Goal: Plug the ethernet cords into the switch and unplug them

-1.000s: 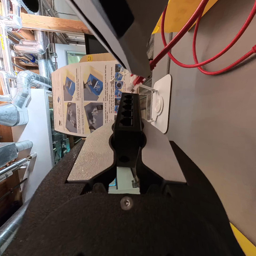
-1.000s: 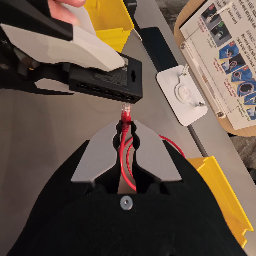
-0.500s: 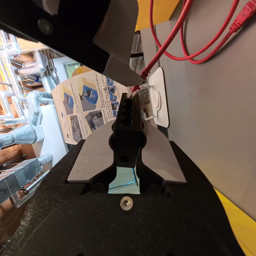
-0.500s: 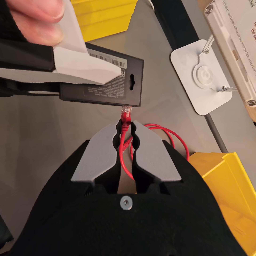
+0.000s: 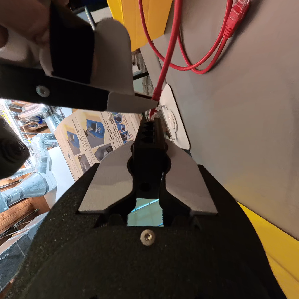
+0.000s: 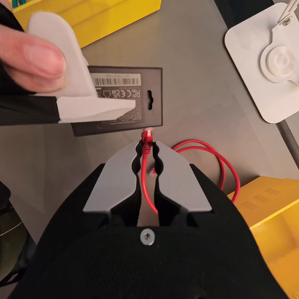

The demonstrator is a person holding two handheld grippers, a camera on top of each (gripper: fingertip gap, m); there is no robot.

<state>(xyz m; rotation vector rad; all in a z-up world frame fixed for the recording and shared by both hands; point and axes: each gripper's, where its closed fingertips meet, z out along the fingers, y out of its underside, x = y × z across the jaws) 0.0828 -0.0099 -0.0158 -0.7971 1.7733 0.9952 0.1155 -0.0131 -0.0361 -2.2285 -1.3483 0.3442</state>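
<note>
My left gripper is shut on the black switch and holds it in the air with its row of ports facing away. In the right wrist view the switch shows its labelled underside. My right gripper is shut on the red ethernet cord just behind its clear plug. The plug tip sits at the far end port of the switch, touching or just inside. The cord's other end lies loose on the grey table. The right gripper also shows in the left wrist view.
A white stand base with a printed instruction sheet is on the table to the right. Yellow bins stand at the back and at the near right. A person's fingers press the left gripper's handle. The tips of one gripper are about 4 centimeters away from the tips of the other.
The right gripper has carried the plug closer, from just short of the switch to its end port. The switch has turned so its underside faces the right wrist camera.
</note>
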